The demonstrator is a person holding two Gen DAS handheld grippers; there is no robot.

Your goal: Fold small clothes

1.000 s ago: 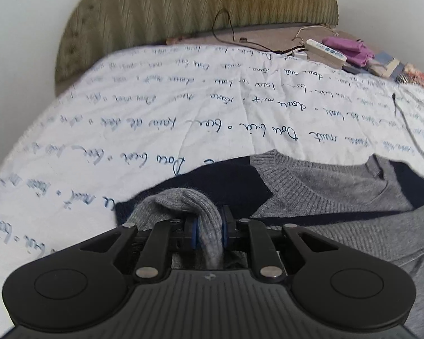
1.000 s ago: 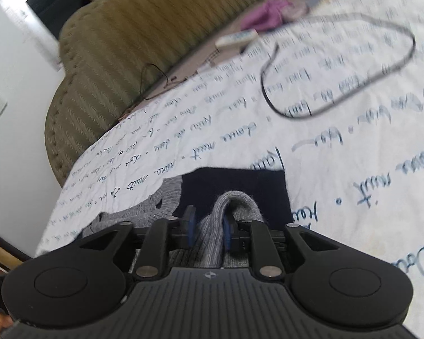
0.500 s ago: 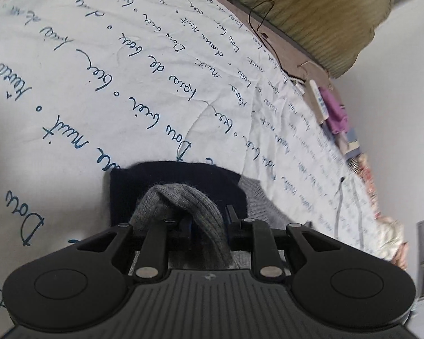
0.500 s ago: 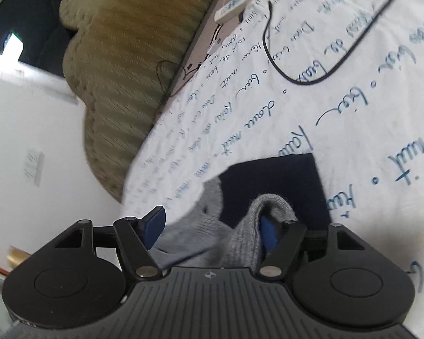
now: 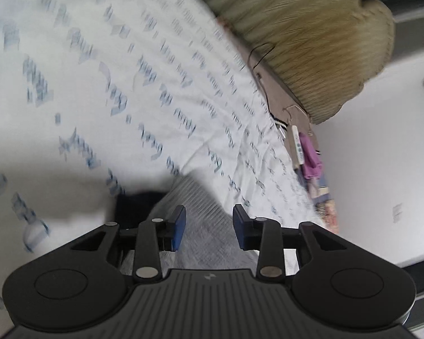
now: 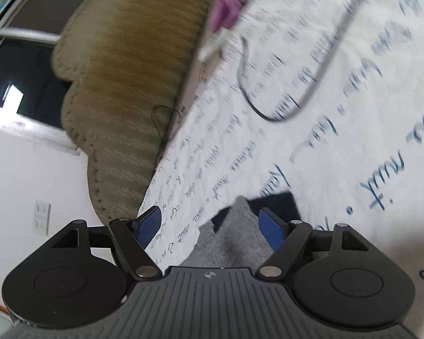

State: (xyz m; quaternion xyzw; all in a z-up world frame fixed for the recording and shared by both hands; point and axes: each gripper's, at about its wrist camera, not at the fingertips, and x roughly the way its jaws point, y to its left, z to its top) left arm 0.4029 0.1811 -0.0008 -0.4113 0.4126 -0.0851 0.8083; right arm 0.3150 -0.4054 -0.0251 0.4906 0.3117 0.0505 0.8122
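Note:
A small grey and navy knit sweater (image 5: 206, 212) lies on the white bedsheet with blue script (image 5: 104, 90). My left gripper (image 5: 209, 230) is open just above the grey knit, its blue pads (image 5: 179, 224) apart with the fabric lying loose between them. In the right wrist view the sweater (image 6: 237, 240) shows grey with a navy part behind it. My right gripper (image 6: 210, 227) is wide open over it, holding nothing. Both views are blurred by motion.
An olive padded headboard (image 5: 305, 36) stands at the far end of the bed. A white remote (image 5: 296, 144) and purple cloth (image 5: 311, 158) lie near it. A black cable (image 6: 296, 96) loops on the sheet (image 6: 353, 113). White wall (image 5: 381, 155) to the right.
Both grippers have let go of the grey knit: the right opened half a second ago and wider since, the left opened just now. Both cameras have tilted and swung.

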